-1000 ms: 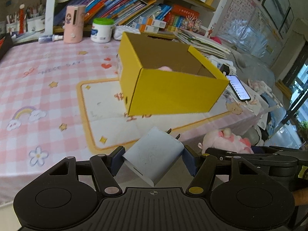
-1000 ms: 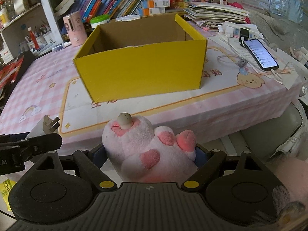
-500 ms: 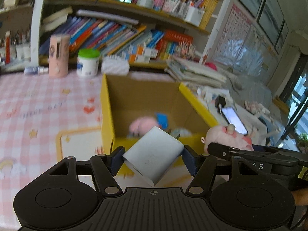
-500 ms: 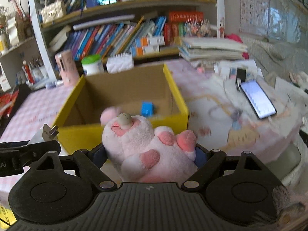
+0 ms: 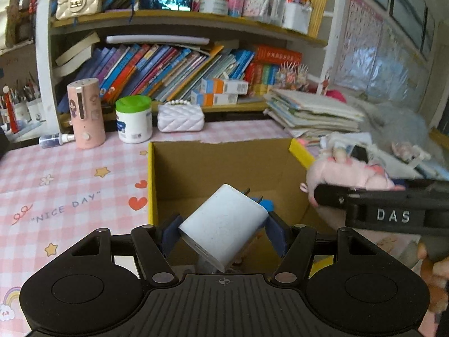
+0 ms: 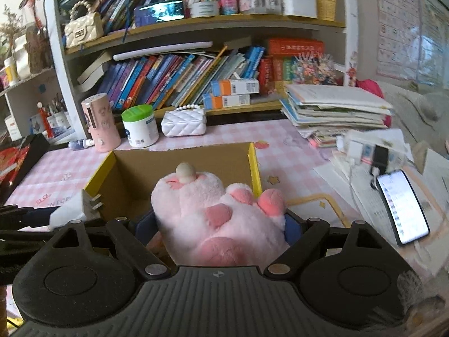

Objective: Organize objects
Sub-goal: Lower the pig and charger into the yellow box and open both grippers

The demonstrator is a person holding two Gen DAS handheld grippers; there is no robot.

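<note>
My left gripper [image 5: 223, 229] has its fingers pinching a white USB wall charger [image 5: 223, 229] by its flat sides, tilted, prongs pointing away and up. My right gripper [image 6: 219, 224] has its fingers squeezed onto a pink plush paw [image 6: 217, 214], which bulges well past the pads. Both loads hang over the open yellow cardboard box [image 5: 224, 165] that sits on the pink checked counter [image 5: 64, 185], the charger over the box's near left part, the paw over its near right part, close to the right wall.

What worries me most is the charger. Its shell is smooth and I hold it skewed, so if I ease my pinch while it is this high it could tumble, strike the near wall and bounce out onto the counter, or land prongs-first on something blue I can only glimpse behind it in the box.

The paw is soft and wide. I judge it could catch on the yellow right rim [image 6: 254, 165] when released, then drape over it or roll toward the counter's right edge, where a lit smartphone [image 6: 402, 206] lies. If it snags, it might also drag the light box sideways.

My two grippers are near each other over one opening; lowering both together risks them knocking, which could jolt either grip loose. Going one at a time seems safer.
</note>
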